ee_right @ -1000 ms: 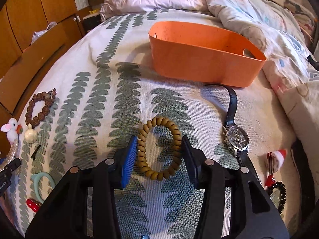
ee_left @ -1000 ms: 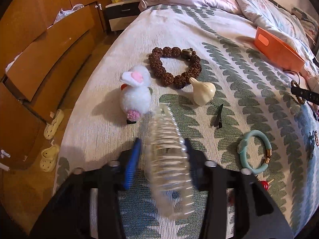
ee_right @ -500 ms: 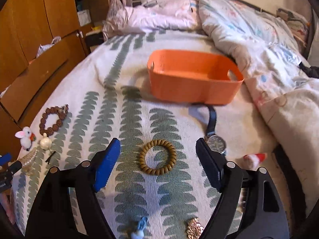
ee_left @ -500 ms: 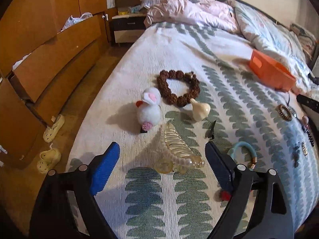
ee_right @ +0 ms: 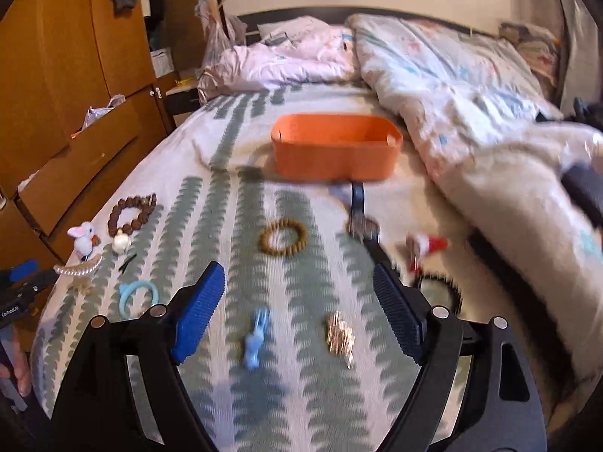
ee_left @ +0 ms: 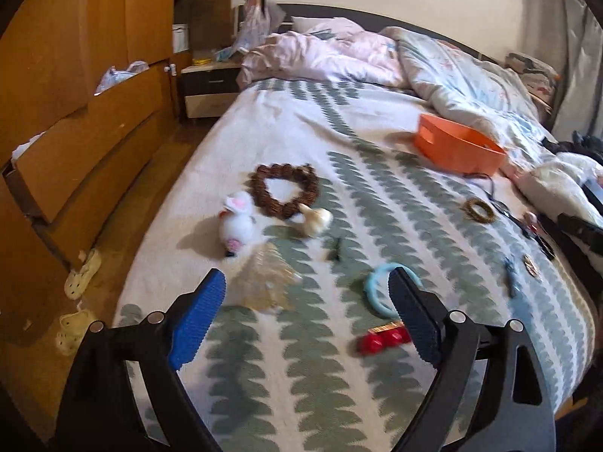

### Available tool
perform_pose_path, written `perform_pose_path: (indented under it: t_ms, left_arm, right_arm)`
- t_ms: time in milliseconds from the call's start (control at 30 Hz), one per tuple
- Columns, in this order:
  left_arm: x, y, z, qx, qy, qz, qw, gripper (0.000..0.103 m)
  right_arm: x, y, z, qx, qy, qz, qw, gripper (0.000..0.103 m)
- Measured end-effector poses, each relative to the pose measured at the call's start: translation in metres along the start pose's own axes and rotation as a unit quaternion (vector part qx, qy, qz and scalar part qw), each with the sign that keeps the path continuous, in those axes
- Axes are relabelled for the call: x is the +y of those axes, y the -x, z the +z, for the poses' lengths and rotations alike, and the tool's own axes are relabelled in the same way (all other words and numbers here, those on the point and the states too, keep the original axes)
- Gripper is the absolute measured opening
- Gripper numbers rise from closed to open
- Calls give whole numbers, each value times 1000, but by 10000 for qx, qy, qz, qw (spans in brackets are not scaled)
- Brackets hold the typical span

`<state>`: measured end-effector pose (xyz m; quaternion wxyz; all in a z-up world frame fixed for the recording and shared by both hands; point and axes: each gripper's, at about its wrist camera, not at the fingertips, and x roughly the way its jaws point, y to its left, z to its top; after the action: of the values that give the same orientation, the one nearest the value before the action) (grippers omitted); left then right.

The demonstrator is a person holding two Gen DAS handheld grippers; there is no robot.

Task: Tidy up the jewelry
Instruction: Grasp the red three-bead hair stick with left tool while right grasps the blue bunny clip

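Left wrist view: the left gripper [ee_left: 307,312] has let go of the clear hair claw [ee_left: 264,282], which now lies on the bedspread [ee_left: 377,143] at lower centre, jaws wide and empty. The right gripper [ee_right: 297,309] has likewise released the tan bead bracelet [ee_right: 283,240], its jaws opening further with nothing between them. Both pieces sit laid out among the other jewelry; the orange bin [ee_right: 333,152] at upper centre looks empty.
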<state>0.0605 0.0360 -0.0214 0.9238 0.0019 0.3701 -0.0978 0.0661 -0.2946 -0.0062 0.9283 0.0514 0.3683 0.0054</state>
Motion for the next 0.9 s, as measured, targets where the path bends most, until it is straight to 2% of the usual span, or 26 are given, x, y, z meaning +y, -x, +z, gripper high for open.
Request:
perform_pose_path:
  t_ms: [167, 267, 400, 533, 600, 900]
  left_arm:
    - [-24, -3, -15, 86, -325, -151, 9993, 87]
    - [-39, -8, -25, 123, -566, -42, 9983, 87]
    - [-54, -17, -33, 77, -842, 156, 9963, 87]
    - [-56, -27, -33, 114, -860, 266, 9959, 87]
    - [-57, -32, -33, 208, -830, 182, 9962, 87]
    - [-68, -54, -39, 569, -897, 167, 9942, 87]
  right_arm:
    - [22, -4, -31, 265, 319, -60, 9991, 83]
    - [42, -6, -44, 333, 566, -54, 9978, 83]
    - [63, -18, -53, 428, 919, -253, 9945, 83]
    - [56, -30, -50, 519, 642, -236, 9963, 83]
    - [53, -35, -49, 597, 522, -176, 9967, 83]
    - [53, -51, -47, 742, 497, -253, 9957, 83]
